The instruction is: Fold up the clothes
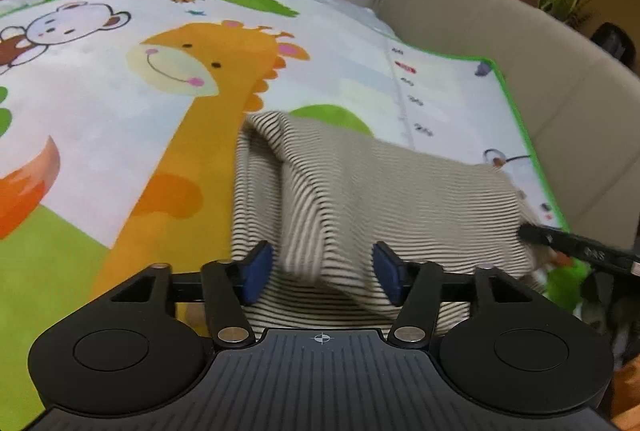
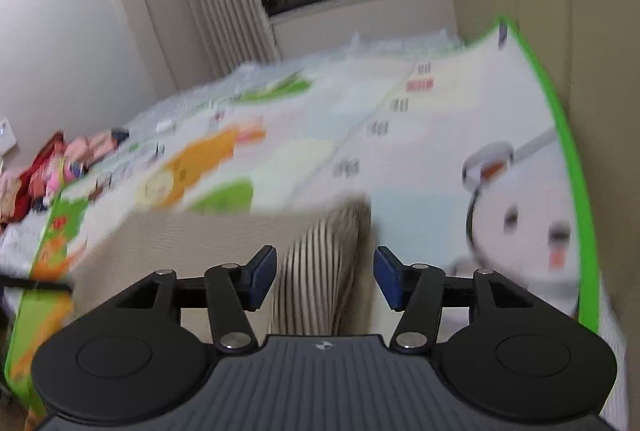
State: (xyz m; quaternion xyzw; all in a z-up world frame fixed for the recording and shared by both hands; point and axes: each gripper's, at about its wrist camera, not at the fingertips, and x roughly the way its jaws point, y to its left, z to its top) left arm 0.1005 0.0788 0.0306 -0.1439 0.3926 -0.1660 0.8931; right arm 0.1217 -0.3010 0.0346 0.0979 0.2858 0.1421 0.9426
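Cartoon play mat (image 1: 120,111) holds a striped garment (image 1: 380,191) doubled over, still bunchy; left gripper (image 1: 322,273) and right gripper (image 2: 325,277) both gape, grasping nothing; tidying seemingly left.

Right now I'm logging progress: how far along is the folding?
Partly done: the striped top lies doubled over on the mat. Both grippers, left and right, have open jaws and hold nothing. Final folds and tidying likely remain.
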